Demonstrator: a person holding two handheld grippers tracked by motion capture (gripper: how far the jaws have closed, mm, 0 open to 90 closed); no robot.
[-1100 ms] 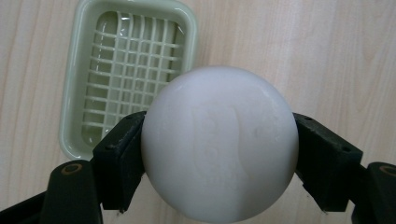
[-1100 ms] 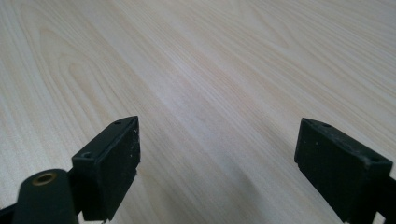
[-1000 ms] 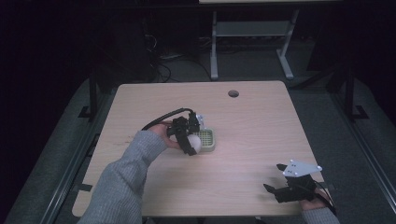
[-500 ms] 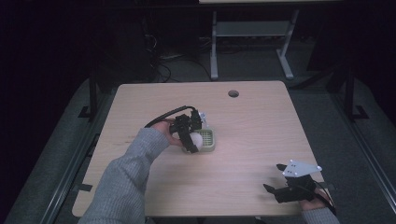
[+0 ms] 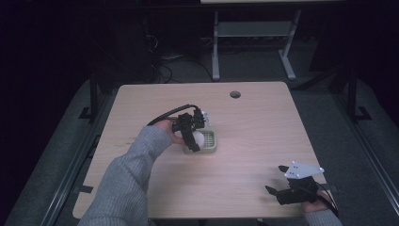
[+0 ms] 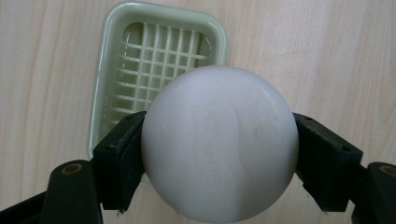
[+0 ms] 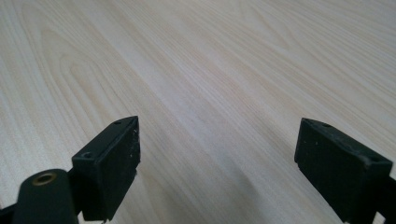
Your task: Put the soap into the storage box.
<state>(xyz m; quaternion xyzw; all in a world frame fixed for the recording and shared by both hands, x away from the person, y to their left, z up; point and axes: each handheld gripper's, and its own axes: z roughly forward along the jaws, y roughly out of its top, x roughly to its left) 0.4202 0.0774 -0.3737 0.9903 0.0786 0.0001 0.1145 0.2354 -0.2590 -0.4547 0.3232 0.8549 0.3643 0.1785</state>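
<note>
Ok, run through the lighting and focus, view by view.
High view: the table is evenly lit, the room behind it dark and grainy. Left gripper view: sharp on the white soap and the green dish, with soft glare on the dish rim. Right gripper view: the wood grain is crisp, and a faint shadow lies between the tongs.

Looking forward and down from above the person's side, taking in the whole table [image 5: 254,141]. Riding on the left gripper [image 6: 219,149], aimed nearly straight down, very close to the soap [image 6: 219,144] and tray [image 6: 154,60], both seen from above too. Riding on the right gripper [image 7: 217,158], low, skimming bare tabletop [image 7: 224,70] nearby.
</note>
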